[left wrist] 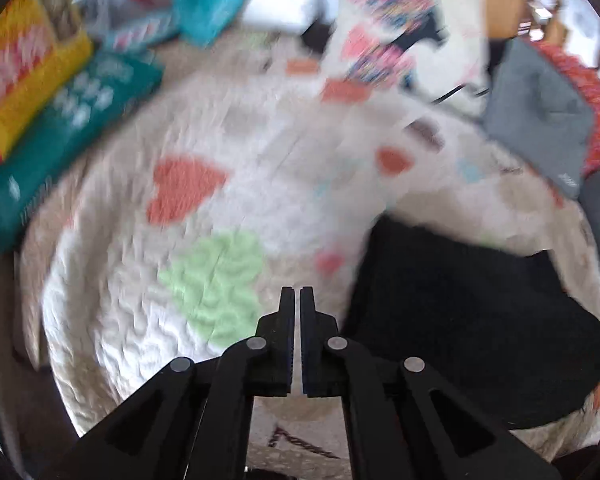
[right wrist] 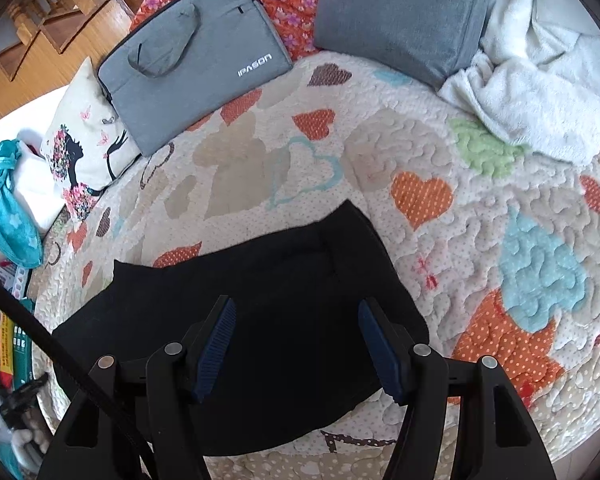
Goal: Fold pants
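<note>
The black pants [right wrist: 260,320] lie folded into a compact block on the heart-patterned quilt [right wrist: 480,240]. My right gripper [right wrist: 296,312] is open and empty, its jaws spread wide just above the folded pants. In the blurred left wrist view the pants [left wrist: 460,320] lie to the right of my left gripper [left wrist: 297,292], which is shut with nothing between its jaws and hovers over the quilt [left wrist: 160,300] near a green heart.
A grey laptop bag [right wrist: 192,52], a grey cushion [right wrist: 400,12] and a white towel [right wrist: 532,92] lie at the far side. A printed pillow [right wrist: 84,140], a teal bag [right wrist: 4,200] and boxes [left wrist: 40,112] sit at the left.
</note>
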The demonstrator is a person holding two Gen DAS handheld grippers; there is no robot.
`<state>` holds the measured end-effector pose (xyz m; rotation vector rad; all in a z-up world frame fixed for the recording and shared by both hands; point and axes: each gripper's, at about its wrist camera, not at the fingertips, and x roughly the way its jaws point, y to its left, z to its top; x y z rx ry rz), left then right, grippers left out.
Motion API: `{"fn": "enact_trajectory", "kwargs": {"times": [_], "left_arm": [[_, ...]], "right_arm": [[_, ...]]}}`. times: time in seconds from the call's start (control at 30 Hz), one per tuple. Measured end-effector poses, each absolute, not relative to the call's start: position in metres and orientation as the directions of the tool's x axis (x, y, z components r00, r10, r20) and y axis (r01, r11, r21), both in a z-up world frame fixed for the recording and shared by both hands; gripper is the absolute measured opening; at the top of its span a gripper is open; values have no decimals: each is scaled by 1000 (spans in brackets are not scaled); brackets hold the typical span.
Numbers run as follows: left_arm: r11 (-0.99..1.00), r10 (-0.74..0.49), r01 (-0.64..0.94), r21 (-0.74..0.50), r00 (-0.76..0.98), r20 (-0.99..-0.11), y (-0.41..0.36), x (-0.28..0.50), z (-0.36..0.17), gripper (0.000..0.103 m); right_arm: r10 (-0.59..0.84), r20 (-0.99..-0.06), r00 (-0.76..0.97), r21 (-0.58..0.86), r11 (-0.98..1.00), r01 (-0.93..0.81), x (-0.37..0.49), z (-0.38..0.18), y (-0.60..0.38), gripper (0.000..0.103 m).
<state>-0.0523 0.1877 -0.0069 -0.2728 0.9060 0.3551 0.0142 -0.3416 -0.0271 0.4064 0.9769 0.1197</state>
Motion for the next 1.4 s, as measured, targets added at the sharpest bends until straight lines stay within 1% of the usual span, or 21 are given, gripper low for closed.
{"fn": "enact_trajectory", "kwargs": {"times": [0.07, 0.17, 0.2, 0.27, 0.4, 0.47, 0.6, 0.67, 0.73, 0.77, 0.83, 0.87, 0.93, 1.07, 1.13, 1.2, 1.23, 1.27, 1.3, 1.33, 1.4], "left_arm": [[943, 136, -320, -92, 622, -771, 167, -50, 11, 6], [973, 6, -177, -148, 661, -750, 127, -35, 18, 32], [976, -60, -121, -183, 657, -751, 111, -27, 14, 33], [974, -126, -66, -215, 632, -764, 87, -16, 0, 33], [981, -95, -89, -175, 562, -822, 60, -4, -49, 33], [962, -123, -156, -223, 484, -866, 71, -3, -80, 33], [962, -146, -123, -243, 522, -840, 71, -9, -78, 33], [958, -154, -125, -256, 530, -834, 70, -11, -79, 33], [961, -156, -116, -251, 524, -838, 68, -11, -79, 33], [960, -159, -117, -255, 522, -838, 68, -9, -79, 33], [955, -172, -121, -271, 518, -838, 70, -8, -79, 33], [952, -175, -127, -277, 518, -837, 73, -8, -79, 33], [944, -191, -137, -301, 516, -835, 76, -10, -77, 33], [925, -230, -136, -354, 539, -810, 82, -15, -66, 33], [914, -254, -118, -388, 579, -775, 85, -17, -53, 33], [921, -224, -121, -369, 611, -760, 89, -14, -41, 35], [926, -187, -144, -348, 627, -757, 96, -9, -35, 38], [925, -162, -171, -338, 629, -761, 102, -4, -35, 48], [917, -130, -221, -331, 621, -773, 113, 1, -37, 52], [895, -111, -287, -341, 598, -793, 127, 7, -44, 52], [811, -181, -378, -447, 564, -805, 155, 12, -64, 49]], "right_arm": [[328, -763, 557, 417, 908, 35, 17, -21, -327, 70], [416, -758, 503, 448, 892, -63, 28, -18, -294, 70], [449, -758, 472, 457, 883, -105, 33, -17, -277, 70], [504, -759, 412, 474, 862, -180, 42, -17, -245, 70], [595, -751, 287, 514, 799, -311, 67, -18, -170, 70], [620, -744, 249, 539, 777, -324, 81, -28, -144, 70], [678, -715, 170, 622, 728, -288, 124, -58, -98, 70], [635, -755, 163, 594, 768, -241, 148, -77, -82, 70], [639, -748, 179, 606, 768, -207, 171, -84, -79, 69], [589, -772, 240, 549, 808, -214, 182, -77, -77, 63], [373, -865, 336, 318, 925, -210, 199, -73, -72, 62], [348, -877, 330, 295, 934, -200, 210, -73, -71, 60], [376, -864, 336, 339, 926, -165, 213, -63, -77, 61], [512, -787, 345, 457, 859, -232, 185, -26, -90, 62], [560, -761, 326, 502, 828, -251, 166, -21, -100, 70], [597, -747, 293, 541, 802, -255, 146, -25, -113, 73], [611, -743, 273, 558, 791, -250, 139, -30, -115, 74], [620, -745, 245, 576, 784, -233, 130, -42, -126, 74], [617, -751, 235, 580, 787, -212, 125, -51, -136, 74], [610, -758, 233, 580, 793, -188, 122, -59, -146, 74], [591, -767, 251, 587, 804, -99, 112, -77, -180, 74]]}}
